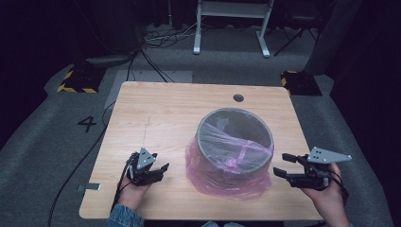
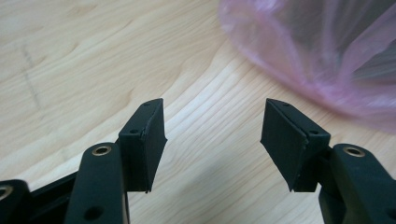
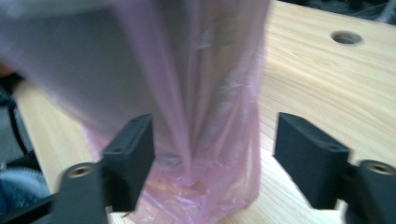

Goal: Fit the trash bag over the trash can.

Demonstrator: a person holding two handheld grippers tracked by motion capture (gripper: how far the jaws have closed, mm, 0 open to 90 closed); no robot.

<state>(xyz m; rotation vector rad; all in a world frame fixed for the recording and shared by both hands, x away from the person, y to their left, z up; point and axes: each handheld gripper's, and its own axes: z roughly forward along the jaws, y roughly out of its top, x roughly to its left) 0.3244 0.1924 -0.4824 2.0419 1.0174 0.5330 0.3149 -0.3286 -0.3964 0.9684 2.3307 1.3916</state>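
The bin (image 1: 235, 142) in the middle of the table (image 1: 161, 109) serves as the anchor here: a round grey waste bin standing upright, lined with a thin pink plastic bag (image 1: 222, 182) whose edge is folded over the rim and whose slack hangs down the outside wall and pools on the wood around the base. To the left of the bin, near but apart from it, the left gripper (image 1: 163, 169) sits low over the table in the person's left hand (image 1: 135, 191), pointing toward the bin's foot; its jaws stand well apart with nothing between them, and in the left gripper view only bare wood lies in the gap, the pink film just beyond and to one side. This looks like a hand placed to work the loose skirt of the bag on that side. To the right of the bin, the right gripper (image 1: 283, 165) is held higher in the right hand (image 1: 326, 196), aimed level at the bin's wall, also wide open and holding nothing; in the right gripper view a hanging fold of the pink bag (image 3: 205, 140) lies ahead of the gap, not pinched. With one gripper on each flank, the pair seems set to handle the liner from both sides at once, which a limp, clinging film likely needs.
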